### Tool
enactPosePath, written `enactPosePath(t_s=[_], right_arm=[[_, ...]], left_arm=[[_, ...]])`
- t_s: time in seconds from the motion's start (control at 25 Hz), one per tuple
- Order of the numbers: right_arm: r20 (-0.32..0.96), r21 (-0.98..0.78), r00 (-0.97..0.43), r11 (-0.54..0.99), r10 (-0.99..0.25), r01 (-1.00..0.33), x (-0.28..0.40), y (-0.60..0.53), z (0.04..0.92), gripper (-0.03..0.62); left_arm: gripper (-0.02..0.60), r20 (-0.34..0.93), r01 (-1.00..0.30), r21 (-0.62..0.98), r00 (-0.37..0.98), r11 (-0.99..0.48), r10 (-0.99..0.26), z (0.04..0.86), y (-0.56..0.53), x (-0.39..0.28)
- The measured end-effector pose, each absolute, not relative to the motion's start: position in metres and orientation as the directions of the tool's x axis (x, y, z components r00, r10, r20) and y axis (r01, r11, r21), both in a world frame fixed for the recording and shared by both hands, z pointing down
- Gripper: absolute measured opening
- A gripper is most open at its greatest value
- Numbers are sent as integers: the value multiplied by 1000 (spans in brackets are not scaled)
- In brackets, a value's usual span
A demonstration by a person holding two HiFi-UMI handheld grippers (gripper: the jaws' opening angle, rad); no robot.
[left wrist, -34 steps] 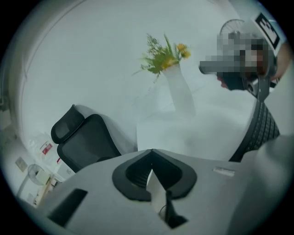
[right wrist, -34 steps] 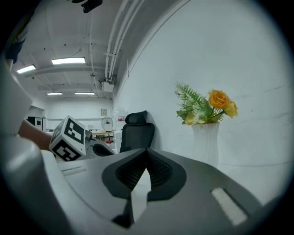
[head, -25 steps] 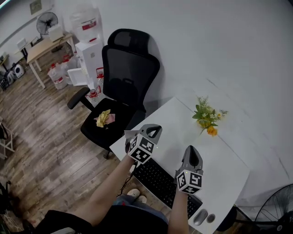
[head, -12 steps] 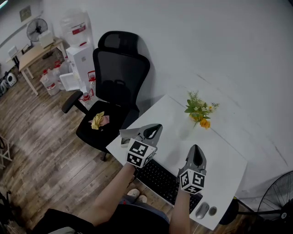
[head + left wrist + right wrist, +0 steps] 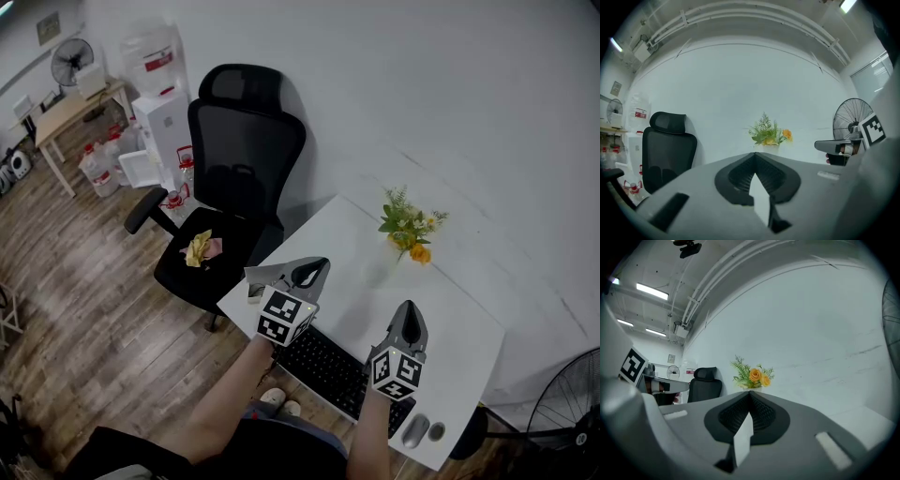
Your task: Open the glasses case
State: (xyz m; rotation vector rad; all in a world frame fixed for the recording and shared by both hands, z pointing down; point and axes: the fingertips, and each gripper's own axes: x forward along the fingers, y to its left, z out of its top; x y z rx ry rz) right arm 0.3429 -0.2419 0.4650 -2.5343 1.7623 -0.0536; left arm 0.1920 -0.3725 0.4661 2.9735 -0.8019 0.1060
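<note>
Left tool (image 5: 322,265), right tool (image 5: 410,309): both sets of jaws shut tight, nothing between. Both held level above bench (image 5: 455,323), aimed at wall past flower vase (image 5: 403,239). I read this as idle carry, clear of everything. I cannot pick out glasses case in any view.

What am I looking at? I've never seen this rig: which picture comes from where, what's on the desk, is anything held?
No robot arm: a person holds a hand-held gripper in each hand. The head view looks down from the person's head at the left hand-held gripper and the right hand-held gripper over a table. The other two come from cameras riding on each one, looking along its jaws. On the table lie a keyboard, a mouse and a vase of flowers. Both pairs of jaws are together, holding nothing. I see no glasses case.
</note>
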Motion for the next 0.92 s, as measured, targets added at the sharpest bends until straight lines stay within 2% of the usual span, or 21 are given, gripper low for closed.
enactPosePath(t_s=[0.92], right_arm=[[0, -71, 348, -347, -937, -935, 341, -234, 462, 8]], left_arm=[[8, 95, -490, 28, 869, -871, -486, 466, -363, 195]])
